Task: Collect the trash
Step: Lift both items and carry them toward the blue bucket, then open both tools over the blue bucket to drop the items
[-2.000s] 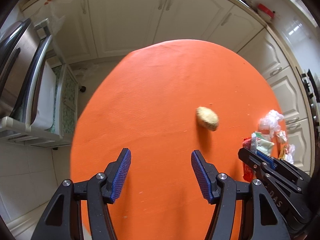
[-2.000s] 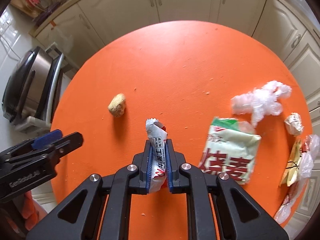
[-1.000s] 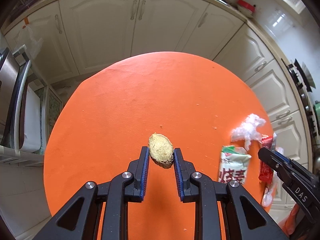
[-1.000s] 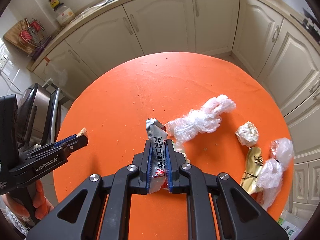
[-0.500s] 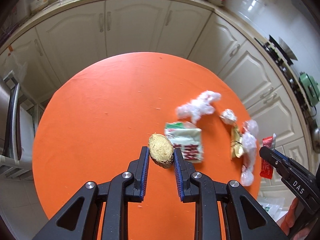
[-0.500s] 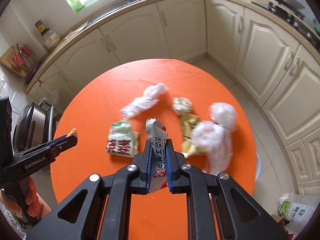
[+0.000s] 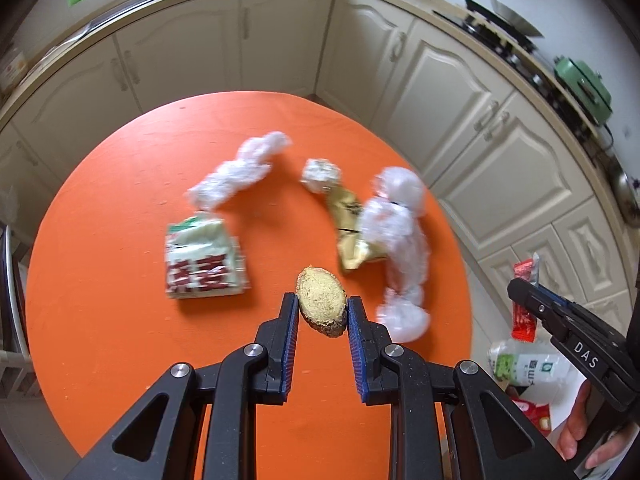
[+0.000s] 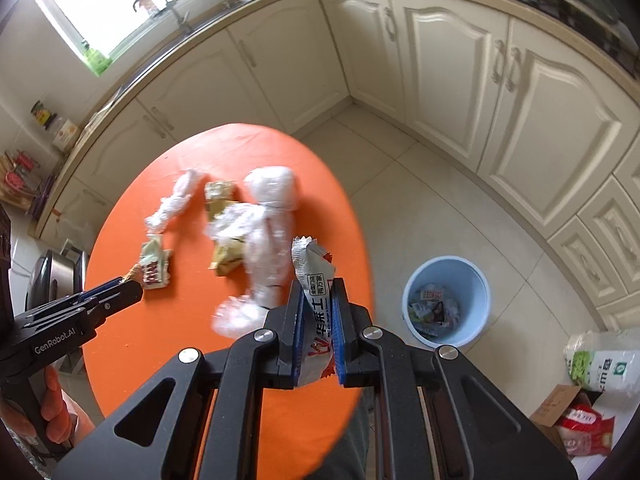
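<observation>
My right claw (image 8: pixel 316 312) pinches a wrapper (image 8: pixel 314 280) upright, clear of the table (image 8: pixel 160 360), because the bin (image 8: pixel 446 300) waits just right of it. My left claw (image 7: pixel 322 308) clamps a crust (image 7: pixel 321 306); other trash lies ahead.

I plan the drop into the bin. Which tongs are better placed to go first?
Probably right: the right tongs hold the snack wrapper beyond the table edge, near the blue bin. The left tongs hold the brown lump above the table.

daylight from window (image 8: pixel 112 12) | motion blur | fisheye edges dark, bent
</observation>
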The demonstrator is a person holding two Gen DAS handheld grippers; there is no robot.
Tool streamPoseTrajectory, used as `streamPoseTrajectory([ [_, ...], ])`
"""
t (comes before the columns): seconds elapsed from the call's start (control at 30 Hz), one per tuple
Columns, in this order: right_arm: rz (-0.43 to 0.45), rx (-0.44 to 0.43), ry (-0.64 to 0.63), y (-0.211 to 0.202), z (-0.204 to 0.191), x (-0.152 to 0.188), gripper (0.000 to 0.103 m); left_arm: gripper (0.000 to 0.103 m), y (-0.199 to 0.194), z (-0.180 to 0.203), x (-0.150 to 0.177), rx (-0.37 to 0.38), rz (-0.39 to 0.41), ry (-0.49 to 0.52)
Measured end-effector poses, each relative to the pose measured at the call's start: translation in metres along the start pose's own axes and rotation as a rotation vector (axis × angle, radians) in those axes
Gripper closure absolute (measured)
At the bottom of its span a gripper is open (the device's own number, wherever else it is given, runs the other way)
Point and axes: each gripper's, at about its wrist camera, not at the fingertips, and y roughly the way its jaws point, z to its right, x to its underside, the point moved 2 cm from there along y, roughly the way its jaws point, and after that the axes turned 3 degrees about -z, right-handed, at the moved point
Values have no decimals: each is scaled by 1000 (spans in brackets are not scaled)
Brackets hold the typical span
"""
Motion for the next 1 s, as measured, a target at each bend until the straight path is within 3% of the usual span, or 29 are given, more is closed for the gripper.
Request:
streamPoseTrajectory([
  [0.47,-19,58,236,-1,146,19,91,83,92,176,-26,18,-103,294],
  [0.83,-61,64,347,29,226,16,91,81,193,243,-61,-12,-212,360],
  [0.87,-66,61,352,32,230,16,91,79,200,247,-65,-21,-217,366],
  [0.93,-76,55,364,40,239,15,91,65,211,256,-71,-31,-220,371],
  [0.97,-81,53,368,44,242,14,91,50,217,258,-75,-36,-217,370],
  [1.0,-86,52,371,47,244,14,91,42,221,263,-74,-40,-210,369],
])
